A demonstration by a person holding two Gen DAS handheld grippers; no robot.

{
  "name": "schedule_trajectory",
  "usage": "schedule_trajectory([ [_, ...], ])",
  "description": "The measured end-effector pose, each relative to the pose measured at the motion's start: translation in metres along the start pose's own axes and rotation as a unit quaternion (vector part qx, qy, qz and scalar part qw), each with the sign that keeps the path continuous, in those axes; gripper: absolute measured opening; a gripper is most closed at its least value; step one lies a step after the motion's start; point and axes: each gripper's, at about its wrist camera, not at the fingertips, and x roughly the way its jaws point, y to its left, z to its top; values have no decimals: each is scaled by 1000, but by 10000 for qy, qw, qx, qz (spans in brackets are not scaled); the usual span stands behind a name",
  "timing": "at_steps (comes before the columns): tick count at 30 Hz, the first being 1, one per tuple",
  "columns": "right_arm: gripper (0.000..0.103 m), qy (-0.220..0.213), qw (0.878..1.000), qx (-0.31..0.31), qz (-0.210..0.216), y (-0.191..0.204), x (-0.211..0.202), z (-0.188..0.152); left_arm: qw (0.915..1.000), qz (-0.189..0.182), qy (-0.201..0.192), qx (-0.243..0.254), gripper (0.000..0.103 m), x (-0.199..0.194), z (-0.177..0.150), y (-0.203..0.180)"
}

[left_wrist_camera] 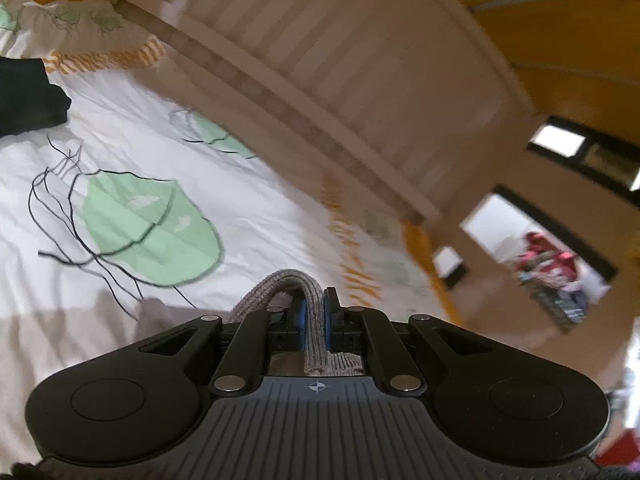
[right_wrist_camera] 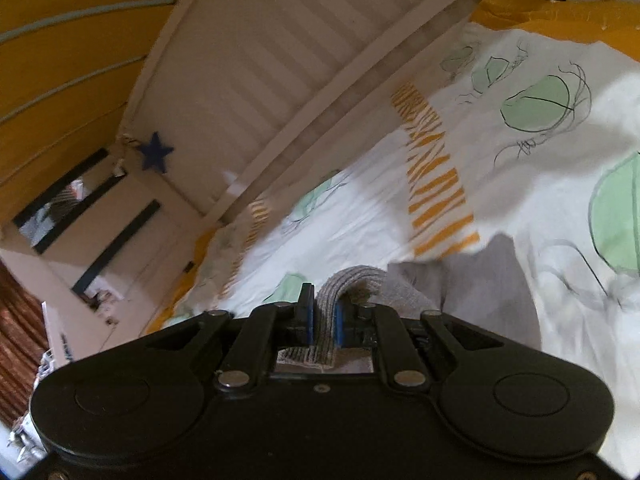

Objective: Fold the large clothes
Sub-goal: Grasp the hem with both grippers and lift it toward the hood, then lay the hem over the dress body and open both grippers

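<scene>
A bedroom: printed duvet (left_wrist_camera: 248,208) on white slatted bedstead (left_wrist_camera: 360,64).

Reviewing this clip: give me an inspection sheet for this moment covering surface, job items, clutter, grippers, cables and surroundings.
Surface: bed cover, white with green leaf prints and orange striped bands, wrinkled.
Job's things: grey knitted garment, ribbed edge pinched at two places, the rest trailing on the cover.
Clutter: dark garment at the left edge of the left wrist view; patterned pillow near the headboard.
Grippers: left gripper shut on the ribbed edge; right gripper shut on the ribbed edge. Both views are motion-blurred.
Cables: nothing seen.
Surroundings: white slatted headboard, orange wall, blue star on the headboard post, doorway with colourful items beyond, too blurred to name.
</scene>
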Motion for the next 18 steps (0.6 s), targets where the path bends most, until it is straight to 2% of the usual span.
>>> schedule_trajectory([
  [4,19,114,9993,-58,-364,-14,41,11,9988,398,294,-41,8,43,-2,20],
  [9,21,401,9958,22,-827,-39,78,6,9958,763,490,-120,9,71,-13,37],
  [10,24,424,9952,20,-876,-43,81,6,9952,757,581,-215,11,76,-13,40],
  [12,24,411,9950,11,-913,-48,85,4,9945,709,665,-392,25,79,-12,45],
  [14,36,330,9955,-9,-884,-49,84,3,9954,729,500,-380,45,73,-10,45],
  [15,53,267,9957,-30,-889,-48,82,3,9960,739,399,-299,53,68,-9,42],
  [16,68,186,9959,-54,-886,-47,81,4,9967,730,312,-172,55,63,-7,38],
  [17,73,75,9962,-108,-861,-45,76,4,9969,736,270,-53,58,59,-5,33],
  [18,74,-13,9962,-181,-855,-42,72,5,9968,752,236,91,60,54,-3,27],
])
